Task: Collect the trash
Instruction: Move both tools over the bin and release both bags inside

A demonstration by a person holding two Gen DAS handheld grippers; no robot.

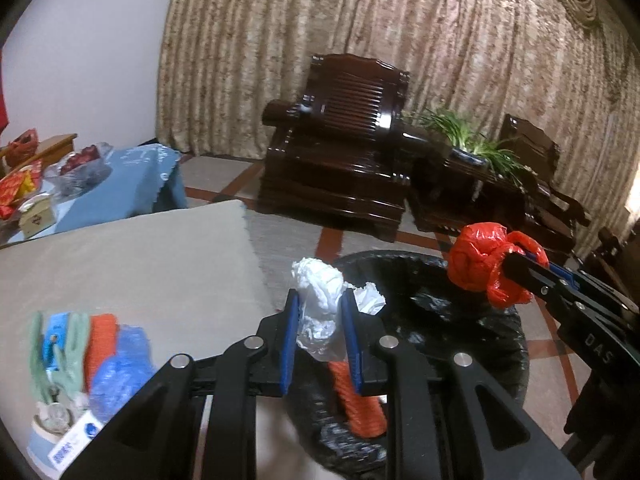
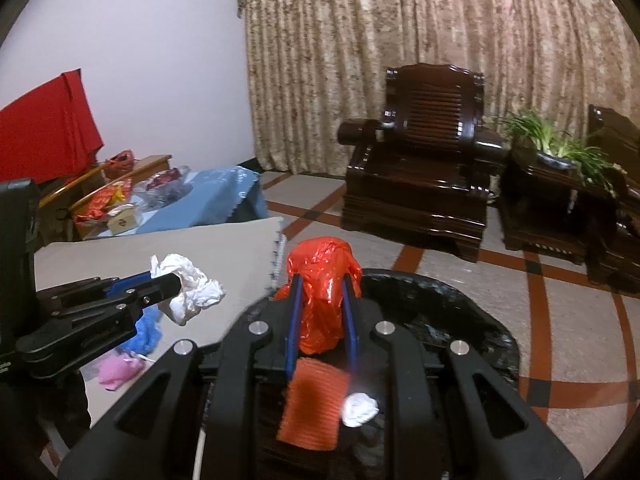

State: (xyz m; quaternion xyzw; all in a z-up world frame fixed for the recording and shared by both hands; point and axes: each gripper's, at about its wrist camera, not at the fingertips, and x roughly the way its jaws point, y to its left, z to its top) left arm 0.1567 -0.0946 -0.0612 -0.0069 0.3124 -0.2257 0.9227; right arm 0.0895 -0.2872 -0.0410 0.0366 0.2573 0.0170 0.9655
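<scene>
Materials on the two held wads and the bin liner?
White wad in the left gripper: likely tissue paper, matte, soft creases. Red wad in the right gripper: thin plastic film, probably a bag, glossy and crinkled. Bin liner: black plastic film, shiny wrinkled highlights.

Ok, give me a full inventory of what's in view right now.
white paper wad: one, white, in left gripper
red plastic bag: one, red, in right gripper
bin: one, black liner, below both grippers
orange ribbed piece: one, orange, inside bin
small white wad: one, white, inside bin
beige table: one, left of bin
armchair: one, dark wood, by curtain
left gripper: shut on wad
right gripper: shut on bag
</scene>
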